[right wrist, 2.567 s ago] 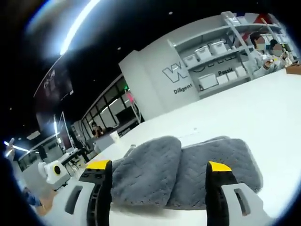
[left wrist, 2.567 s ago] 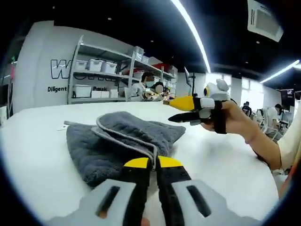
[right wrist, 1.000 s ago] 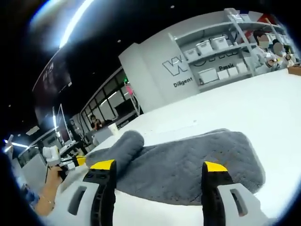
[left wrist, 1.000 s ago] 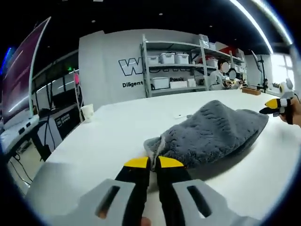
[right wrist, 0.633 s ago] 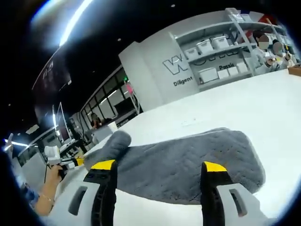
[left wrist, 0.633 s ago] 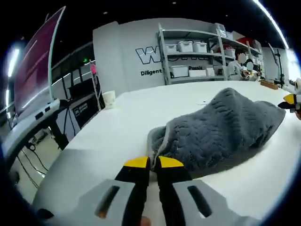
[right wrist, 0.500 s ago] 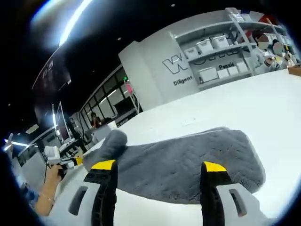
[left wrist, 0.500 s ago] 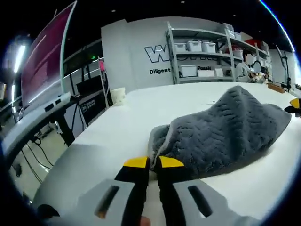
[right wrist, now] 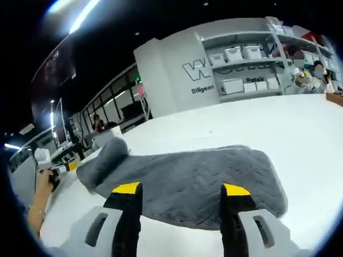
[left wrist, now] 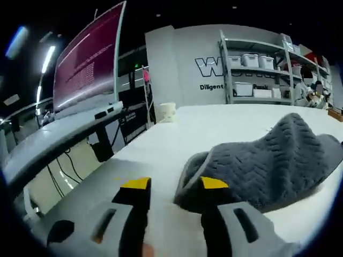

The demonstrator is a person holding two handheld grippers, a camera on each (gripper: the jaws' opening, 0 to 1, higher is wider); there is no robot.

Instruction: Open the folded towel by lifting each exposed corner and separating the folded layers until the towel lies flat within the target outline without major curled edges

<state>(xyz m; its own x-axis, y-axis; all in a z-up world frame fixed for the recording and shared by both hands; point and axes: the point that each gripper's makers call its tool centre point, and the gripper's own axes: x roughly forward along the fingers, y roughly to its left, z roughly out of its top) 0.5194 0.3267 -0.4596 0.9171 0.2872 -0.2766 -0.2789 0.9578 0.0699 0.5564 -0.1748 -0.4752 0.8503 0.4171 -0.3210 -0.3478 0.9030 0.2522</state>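
My left gripper (left wrist: pixel 174 184) had its fingers pressed together half a second ago; now they stand spread, with nothing between them, and the camera has swung so that more of the room's left side shows. The grey towel (left wrist: pixel 268 160) lies on the white counter (left wrist: pixel 161 139) just ahead and to the right of them, its near rolled edge touching or almost touching the right finger (left wrist: pixel 214 184); I cannot tell which. It humps up toward the right instead of lying flat.

In the right gripper view, the right gripper (right wrist: pixel 181 188) is spread wide, much as before, holding nothing. The towel (right wrist: pixel 187 176) stretches across the counter (right wrist: pixel 278 128) just beyond both yellow tips, flatter than it was a second ago, with one rolled end standing up at the far left (right wrist: pixel 102 160). Further left a hand (right wrist: pixel 43 184) holds the other gripper, well apart from my right fingers.

On the grey back wall (left wrist: pixel 177 69) I read large outlined letters starting "W", the rest hidden by a shelf rack (left wrist: pixel 252 69) carrying white bins, and below them "Diligent" and "Passi…", partly covered. A big maroon screen (left wrist: pixel 88 59) carries lines of text too small to read. A white cup (left wrist: pixel 168 111) stands at the counter's far edge.
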